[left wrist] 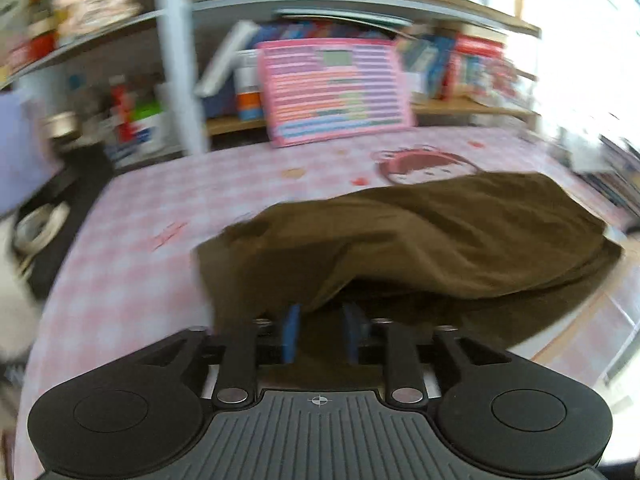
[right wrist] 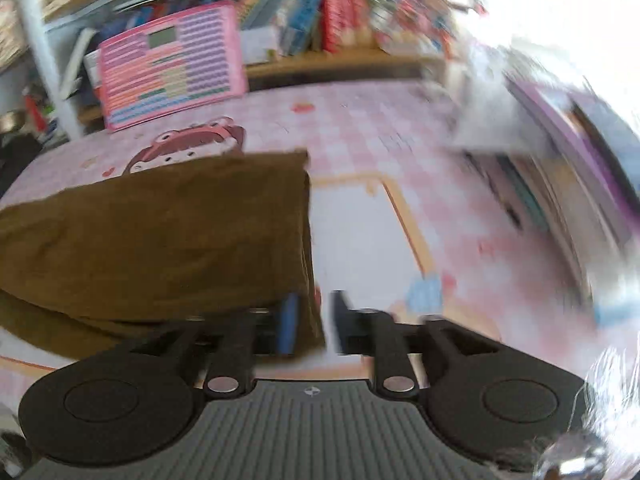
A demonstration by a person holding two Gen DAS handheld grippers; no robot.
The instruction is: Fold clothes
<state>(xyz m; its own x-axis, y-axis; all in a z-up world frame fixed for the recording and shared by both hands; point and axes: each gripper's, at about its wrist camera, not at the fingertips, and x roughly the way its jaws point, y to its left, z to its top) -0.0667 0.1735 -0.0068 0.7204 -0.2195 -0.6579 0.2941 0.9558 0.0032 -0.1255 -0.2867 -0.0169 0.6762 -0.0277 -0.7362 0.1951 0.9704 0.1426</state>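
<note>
On a pink checked table cover (left wrist: pixel 132 240) printed with a cartoon girl's face (left wrist: pixel 424 166), a brown garment (left wrist: pixel 420 236) lies bunched in folds, its near hem lifted off the surface. The left gripper (left wrist: pixel 320 332) sits at 6 o'clock in its own view, blue-padded fingers (left wrist: pixel 291 332) a little apart with brown cloth draped over their tips and running between them; whether they are pinching it cannot be told through the blur. In the right wrist view, the right gripper (right wrist: pixel 312 320) meets the garment's corner at 6 o'clock, cloth hanging down between the two fingers, which are not closed together; its grip is equally uncertain. A pink toy board (left wrist: pixel 334 90) leans against cluttered bookshelves (left wrist: pixel 460 64) at 12 o'clock.
</note>
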